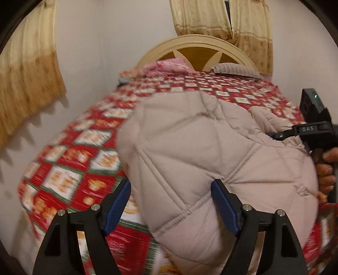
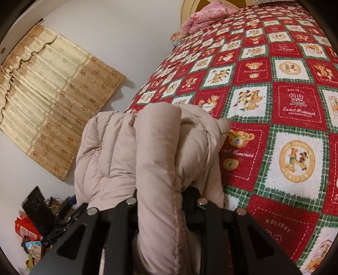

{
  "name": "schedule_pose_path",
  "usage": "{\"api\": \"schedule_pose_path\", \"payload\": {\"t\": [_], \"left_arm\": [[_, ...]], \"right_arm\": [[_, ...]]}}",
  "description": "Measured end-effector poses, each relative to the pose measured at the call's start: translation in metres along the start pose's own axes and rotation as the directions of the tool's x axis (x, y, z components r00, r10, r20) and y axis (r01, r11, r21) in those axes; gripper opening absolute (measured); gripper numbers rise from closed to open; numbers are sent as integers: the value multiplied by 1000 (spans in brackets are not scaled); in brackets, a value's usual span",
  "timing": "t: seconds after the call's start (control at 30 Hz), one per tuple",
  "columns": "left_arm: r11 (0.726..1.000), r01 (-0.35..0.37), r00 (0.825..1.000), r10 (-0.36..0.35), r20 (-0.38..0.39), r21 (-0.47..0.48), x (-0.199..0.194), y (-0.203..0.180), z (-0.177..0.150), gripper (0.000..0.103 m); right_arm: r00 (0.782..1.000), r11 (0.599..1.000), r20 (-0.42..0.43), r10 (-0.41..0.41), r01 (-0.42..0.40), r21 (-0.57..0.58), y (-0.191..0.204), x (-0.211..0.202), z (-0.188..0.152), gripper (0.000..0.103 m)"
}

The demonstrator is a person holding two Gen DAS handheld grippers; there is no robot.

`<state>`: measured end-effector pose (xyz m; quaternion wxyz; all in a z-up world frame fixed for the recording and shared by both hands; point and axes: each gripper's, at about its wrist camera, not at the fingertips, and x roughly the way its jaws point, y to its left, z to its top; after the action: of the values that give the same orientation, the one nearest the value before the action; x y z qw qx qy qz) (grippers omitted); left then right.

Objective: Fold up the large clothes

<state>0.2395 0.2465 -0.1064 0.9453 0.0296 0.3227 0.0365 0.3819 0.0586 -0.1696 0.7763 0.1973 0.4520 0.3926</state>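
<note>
A beige quilted puffer jacket (image 1: 207, 160) lies in a bulky heap on the red patterned bedspread (image 1: 69, 160). My left gripper (image 1: 171, 203) is open, with its blue-padded fingers (image 1: 224, 209) either side of the jacket's near edge, not closed on it. My right gripper (image 2: 160, 196) is shut on a thick fold of the jacket (image 2: 156, 160), which bulges out above its fingers and hides their tips. It also shows in the left wrist view (image 1: 281, 135) at the jacket's right side, with the hand holding it.
The bedspread (image 2: 274, 105) covers the whole bed. A pink bundle (image 2: 205, 14) and a grey pillow (image 1: 236, 69) lie by the cream headboard (image 1: 196, 46). Gold curtains (image 2: 52, 105) hang on the wall. Clutter with a dark phone (image 2: 38, 207) sits by the floor at left.
</note>
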Motion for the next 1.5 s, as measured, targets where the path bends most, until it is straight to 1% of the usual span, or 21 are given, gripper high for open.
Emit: {"api": "schedule_pose_path", "payload": {"t": [0.03,0.1,0.2,0.27,0.37,0.47,0.53,0.63,0.73,0.8,0.87,1.17,1.23,1.37,1.5], "left_arm": [[1000,-18,1000,18,10,10,-1,-1,2,79],[1000,-19,1000,19,10,12,2,-1,4,79],[999,-29,1000,29,1,34,12,-5,7,80],[998,-36,999,36,-1,43,20,-10,8,82],[999,-35,999,35,-13,9,28,-8,9,89],[1000,-18,1000,18,-19,-21,30,-9,9,90],[1000,-28,999,28,-20,-7,31,-12,10,90],[999,-43,998,43,-53,-11,41,-12,9,96],[998,-11,996,5,-88,-66,55,-5,6,102],[995,18,995,-28,-97,-100,61,-2,3,102],[992,28,995,-39,-96,-120,64,-2,0,102],[990,22,996,-34,-83,-138,71,-6,-4,102],[989,27,996,-39,-81,-148,73,-6,-5,102],[986,33,996,-46,-75,-161,75,-6,-7,102],[985,28,996,-41,-75,-167,73,-6,-7,102]], "right_arm": [[1000,1000,-1,-8,8,-1,0,2,0,25],[999,999,1,-33,33,-12,1,5,0,26],[999,999,1,-43,43,-7,-3,7,-1,26],[998,998,0,-61,61,-2,-6,8,-1,28],[997,997,6,-75,75,4,-12,7,-3,31],[996,996,13,-86,86,8,-17,6,-5,32],[995,996,17,-94,94,3,-17,6,-6,32],[994,994,11,-105,105,16,-21,8,-6,34],[994,993,2,-113,113,30,-25,9,-7,35],[993,992,-5,-117,117,35,-28,9,-8,36],[993,992,-5,-118,118,43,-31,9,-9,38],[993,992,15,-117,117,43,-36,9,-16,39],[992,991,21,-127,126,34,-35,9,-18,39],[992,992,28,-120,119,38,-36,10,-20,40],[989,989,20,-146,145,28,-35,9,-19,42]]}}
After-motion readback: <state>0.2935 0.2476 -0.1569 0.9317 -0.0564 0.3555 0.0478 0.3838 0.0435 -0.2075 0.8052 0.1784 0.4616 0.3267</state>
